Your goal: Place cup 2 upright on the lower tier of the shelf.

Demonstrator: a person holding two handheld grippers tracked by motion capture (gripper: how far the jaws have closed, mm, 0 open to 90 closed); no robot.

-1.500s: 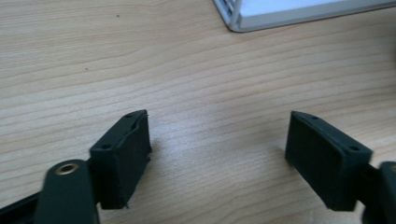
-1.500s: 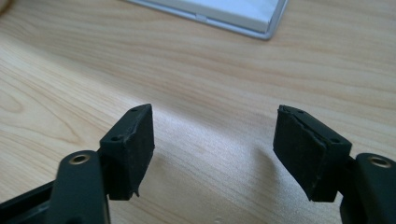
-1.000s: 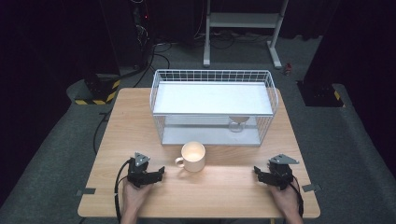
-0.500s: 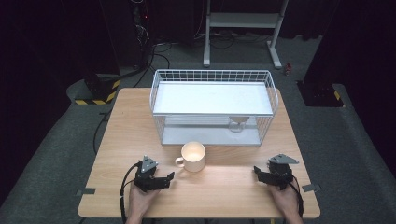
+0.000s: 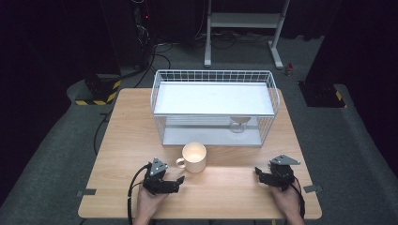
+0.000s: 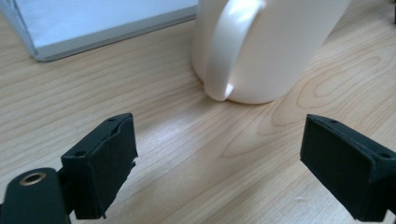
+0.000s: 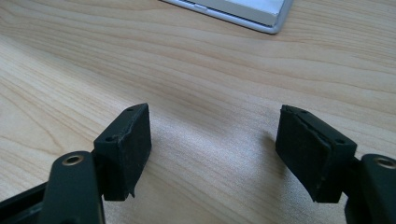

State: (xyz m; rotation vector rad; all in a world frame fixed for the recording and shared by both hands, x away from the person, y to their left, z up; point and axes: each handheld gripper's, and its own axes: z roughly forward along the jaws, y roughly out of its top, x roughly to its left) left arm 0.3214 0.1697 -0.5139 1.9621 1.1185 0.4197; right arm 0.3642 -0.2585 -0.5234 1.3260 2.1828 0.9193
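A cream mug (image 5: 195,157) stands on the wooden table (image 5: 126,136) near the front middle, its handle (image 5: 179,162) turned to the left. My left gripper (image 5: 177,181) lies just in front of and left of the mug, pointing at the handle. In the left gripper view the mug (image 6: 275,46) and its handle (image 6: 229,51) are close ahead. The left gripper (image 6: 219,163) is open, its jaws have just been opening, and only bare table lies between them. My right gripper (image 5: 261,173) rests at the front right, open over bare wood (image 7: 215,144).
A white wire rack (image 5: 213,101) with a flat white shelf stands behind the mug, across the table's middle. A small pale object (image 5: 239,124) sits under the shelf at its right. Stands and cables lie on the floor beyond the table.
My left gripper has slid right along the front of the table toward the mug's handle, and its jaws stand wider. The right gripper and the mug have stayed put.
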